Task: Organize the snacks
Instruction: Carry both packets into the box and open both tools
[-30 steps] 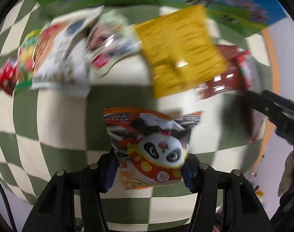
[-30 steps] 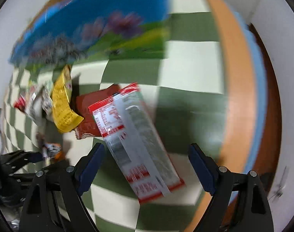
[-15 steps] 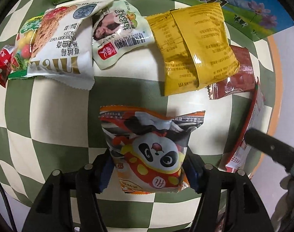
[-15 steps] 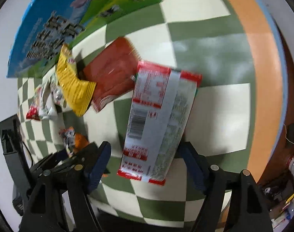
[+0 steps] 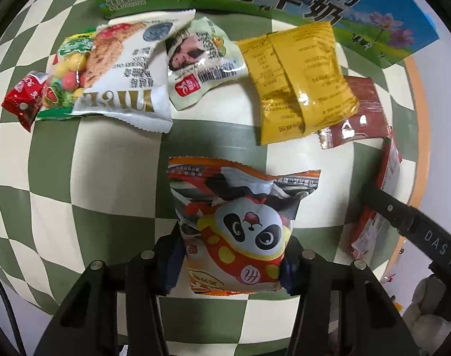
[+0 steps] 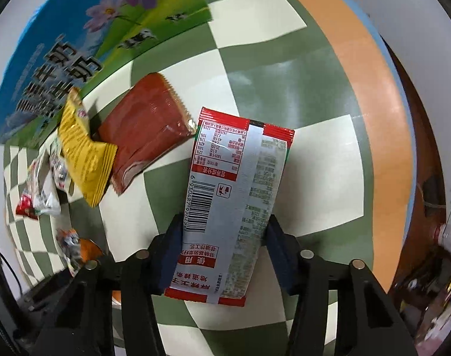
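Observation:
My left gripper (image 5: 231, 255) is shut on an orange panda snack bag (image 5: 240, 222), its pads pressing both sides, over the checked cloth (image 5: 115, 184). My right gripper (image 6: 222, 249) is shut on a long red and silver packet (image 6: 234, 195), back side up, lying right of a brown-red pouch (image 6: 148, 127). A row of snacks lies along the far side: a yellow bag (image 5: 299, 83), the brown-red pouch (image 5: 358, 112), a pale green packet (image 5: 201, 62), a white cookie bag (image 5: 124, 83), a candy bag (image 5: 68, 68) and a small red packet (image 5: 23, 98).
A large blue and green milk carton box (image 5: 284, 3) stands behind the snack row; it also shows in the right wrist view (image 6: 77, 44). The table's orange rim (image 6: 367, 89) runs along the right. The right gripper's arm (image 5: 409, 228) crosses the left wrist view's right side.
My right gripper has closed on the red and silver packet and turned it more upright beside the brown-red pouch. My left gripper still holds the panda bag and has moved little.

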`<state>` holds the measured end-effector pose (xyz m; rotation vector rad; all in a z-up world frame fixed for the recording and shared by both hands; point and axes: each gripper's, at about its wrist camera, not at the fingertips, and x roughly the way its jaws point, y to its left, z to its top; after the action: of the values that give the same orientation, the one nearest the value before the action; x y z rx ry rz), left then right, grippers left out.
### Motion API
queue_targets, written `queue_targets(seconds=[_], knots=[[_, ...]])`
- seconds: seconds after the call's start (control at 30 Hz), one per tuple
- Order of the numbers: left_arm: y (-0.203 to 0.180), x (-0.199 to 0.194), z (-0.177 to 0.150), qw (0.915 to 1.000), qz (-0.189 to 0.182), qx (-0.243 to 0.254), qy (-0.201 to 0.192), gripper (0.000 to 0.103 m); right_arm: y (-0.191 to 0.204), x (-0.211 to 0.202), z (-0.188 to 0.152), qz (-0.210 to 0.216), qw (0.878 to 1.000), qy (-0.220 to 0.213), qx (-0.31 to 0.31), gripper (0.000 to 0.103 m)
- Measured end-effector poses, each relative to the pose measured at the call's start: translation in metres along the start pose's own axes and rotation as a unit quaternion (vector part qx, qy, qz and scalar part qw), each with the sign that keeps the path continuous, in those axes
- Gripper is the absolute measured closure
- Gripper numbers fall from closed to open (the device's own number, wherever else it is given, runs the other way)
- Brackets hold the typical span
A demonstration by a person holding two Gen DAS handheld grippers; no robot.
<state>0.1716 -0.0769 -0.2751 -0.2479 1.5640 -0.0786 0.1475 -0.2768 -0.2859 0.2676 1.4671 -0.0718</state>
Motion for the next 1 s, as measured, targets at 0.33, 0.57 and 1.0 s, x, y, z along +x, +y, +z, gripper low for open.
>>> queue_targets(seconds=[0.33, 0.57, 1.0], knots=[[-0.005, -0.054, 0.001, 0.9989, -0.018, 0.029, -0.034, 0.054, 0.018, -0.048, -0.030, 0.017, 0.997, -0.038, -0.069, 0.053], [-0.012, -0.124, 0.023, 0.9944, -0.054, 0.046, -0.079, 0.054, 0.025, -0.121, -0.003, 0.071, 0.990, -0.086, -0.091, 0.053], [0.000, -0.198, 0.148, 0.9871, -0.020, 0.055, -0.149, 0.054, 0.094, -0.203, 0.140, 0.100, 0.971, -0.171, -0.136, 0.053]])
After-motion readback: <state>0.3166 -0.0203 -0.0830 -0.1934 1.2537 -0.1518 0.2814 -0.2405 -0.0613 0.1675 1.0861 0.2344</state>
